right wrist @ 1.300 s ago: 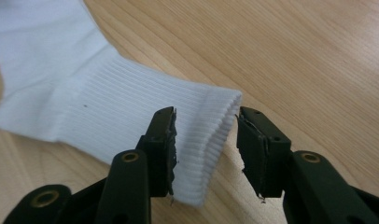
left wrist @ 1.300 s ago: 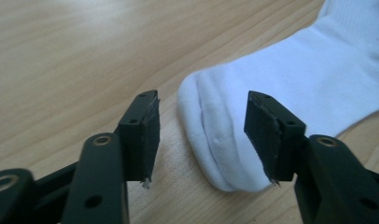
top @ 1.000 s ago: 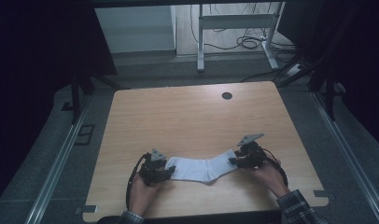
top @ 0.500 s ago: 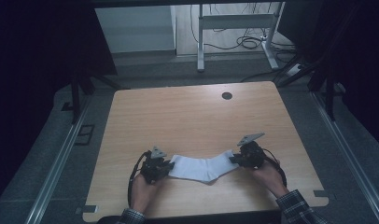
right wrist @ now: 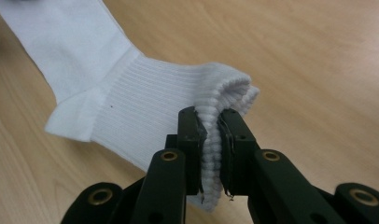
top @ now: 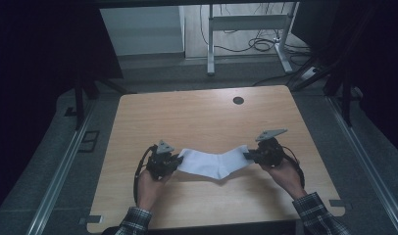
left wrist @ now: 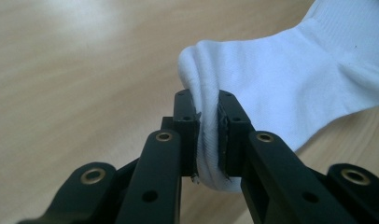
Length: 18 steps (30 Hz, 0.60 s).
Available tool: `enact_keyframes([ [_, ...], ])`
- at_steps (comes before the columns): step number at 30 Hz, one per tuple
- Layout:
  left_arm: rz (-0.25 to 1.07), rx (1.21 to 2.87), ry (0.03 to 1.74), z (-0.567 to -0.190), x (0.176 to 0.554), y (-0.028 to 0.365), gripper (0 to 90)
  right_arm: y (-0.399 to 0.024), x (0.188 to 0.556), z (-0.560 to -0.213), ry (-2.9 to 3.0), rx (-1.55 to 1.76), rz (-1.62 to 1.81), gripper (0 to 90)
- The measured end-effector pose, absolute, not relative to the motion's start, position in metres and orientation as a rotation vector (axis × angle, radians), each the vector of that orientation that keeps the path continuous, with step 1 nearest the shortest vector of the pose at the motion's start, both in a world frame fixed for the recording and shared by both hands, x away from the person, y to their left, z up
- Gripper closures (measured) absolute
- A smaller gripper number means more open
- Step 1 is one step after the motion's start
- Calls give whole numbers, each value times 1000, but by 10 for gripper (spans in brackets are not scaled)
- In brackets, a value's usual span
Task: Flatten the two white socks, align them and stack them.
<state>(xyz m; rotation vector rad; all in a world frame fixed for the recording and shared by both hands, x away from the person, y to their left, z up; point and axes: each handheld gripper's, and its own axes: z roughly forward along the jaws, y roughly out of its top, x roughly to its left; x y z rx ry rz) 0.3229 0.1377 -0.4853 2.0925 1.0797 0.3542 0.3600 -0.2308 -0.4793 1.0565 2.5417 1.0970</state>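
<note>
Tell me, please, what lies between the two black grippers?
The white sock, pinched by the left gripper and right gripper, spans them in the high view.

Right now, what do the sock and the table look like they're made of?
Sock: white knit fabric, likely cotton blend; ribbed rows at the cuff, finer smooth knit toward the toe, soft folds where it is pinched. Table: light wood or wood-look laminate; grain streaks, smooth, faintly glossy finish.

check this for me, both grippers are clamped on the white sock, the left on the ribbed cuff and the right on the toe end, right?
Not quite: the ends are swapped. The left gripper pinches the smooth toe end of the white sock, as the left gripper view shows, while the right gripper is clamped on the ribbed cuff, clear in the right gripper view. Both sets of jaws are indeed shut on the sock.
</note>
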Motion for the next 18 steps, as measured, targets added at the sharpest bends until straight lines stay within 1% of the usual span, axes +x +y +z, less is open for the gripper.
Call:
enact_keyframes([
  [1,354,2092,1080,-485,323,138,802,-231,360,-479,2542,1057,1097,792],
  [4,383,2092,1063,-471,339,135,802,-234,373,-470,2516,1074,1106,792],
  [9,419,2103,1073,-462,362,131,802,-235,393,-462,2489,1089,1119,790],
  [14,432,2106,1093,-464,379,127,802,-233,409,-464,2471,1122,1109,790],
  [15,447,2108,1108,-468,386,125,802,-232,417,-468,2463,1139,1103,789],
  [18,458,2103,1134,-477,395,122,801,-231,426,-474,2457,1158,1098,789],
])
